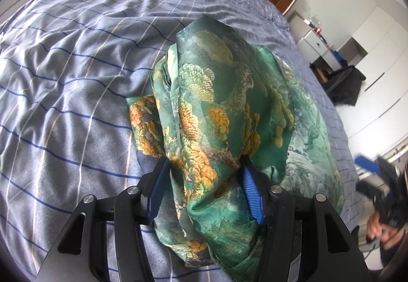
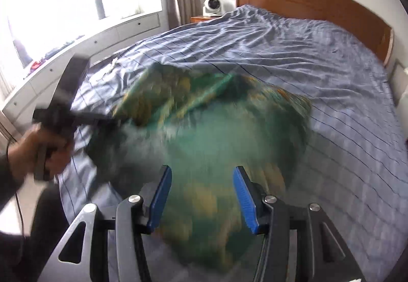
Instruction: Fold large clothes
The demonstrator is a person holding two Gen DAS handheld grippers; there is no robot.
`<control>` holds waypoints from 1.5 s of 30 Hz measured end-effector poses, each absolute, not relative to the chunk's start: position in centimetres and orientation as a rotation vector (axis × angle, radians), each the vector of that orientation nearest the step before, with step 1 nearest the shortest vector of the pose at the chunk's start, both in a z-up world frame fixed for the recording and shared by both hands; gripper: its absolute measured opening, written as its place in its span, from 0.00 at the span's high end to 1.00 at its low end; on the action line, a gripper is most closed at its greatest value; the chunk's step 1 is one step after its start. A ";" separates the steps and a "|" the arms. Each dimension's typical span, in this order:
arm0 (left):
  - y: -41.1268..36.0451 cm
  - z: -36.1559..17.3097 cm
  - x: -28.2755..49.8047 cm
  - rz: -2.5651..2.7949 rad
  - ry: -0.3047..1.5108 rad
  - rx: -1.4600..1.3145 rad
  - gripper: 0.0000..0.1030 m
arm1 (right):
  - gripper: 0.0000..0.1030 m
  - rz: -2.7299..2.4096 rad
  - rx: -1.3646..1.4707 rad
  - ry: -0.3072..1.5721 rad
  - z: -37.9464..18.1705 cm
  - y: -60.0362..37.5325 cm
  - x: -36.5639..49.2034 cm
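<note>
The left hand-held gripper [image 1: 204, 187] stands half open astride a bunched ridge of the green printed garment [image 1: 219, 108], which runs away across the bed [image 1: 76, 65]. The right hand-held gripper [image 2: 201, 195], half open and blurred, grips nothing clearly, farther off.

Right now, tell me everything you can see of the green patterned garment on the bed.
The green garment is thin, shiny, silky-looking cloth printed with orange and yellow clusters. It lies bunched in a rumpled heap on the blue checked bedspread. A thick fold runs between the left gripper's part-open blue jaws. In the right wrist view it is blurred, spreading under the right gripper.
</note>
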State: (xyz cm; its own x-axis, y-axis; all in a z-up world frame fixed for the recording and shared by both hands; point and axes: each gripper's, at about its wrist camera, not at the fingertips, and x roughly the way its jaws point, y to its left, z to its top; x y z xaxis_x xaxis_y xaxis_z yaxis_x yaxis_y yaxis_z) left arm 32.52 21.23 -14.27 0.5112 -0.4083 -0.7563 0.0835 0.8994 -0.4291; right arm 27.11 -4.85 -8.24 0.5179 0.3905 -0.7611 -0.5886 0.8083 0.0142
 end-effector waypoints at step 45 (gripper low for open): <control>20.6 -9.8 29.1 -0.215 0.931 -0.419 0.13 | 0.24 0.461 0.005 0.769 -7.5 -11.0 21.8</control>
State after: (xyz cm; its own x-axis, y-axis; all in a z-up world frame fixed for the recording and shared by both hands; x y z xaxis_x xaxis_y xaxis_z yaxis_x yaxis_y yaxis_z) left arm 29.12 20.65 -9.76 0.5838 -0.3563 -0.7296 0.0003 0.8987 -0.4387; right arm 21.85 -10.99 -7.54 0.6241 0.4031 -0.6693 -0.3998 0.9008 0.1697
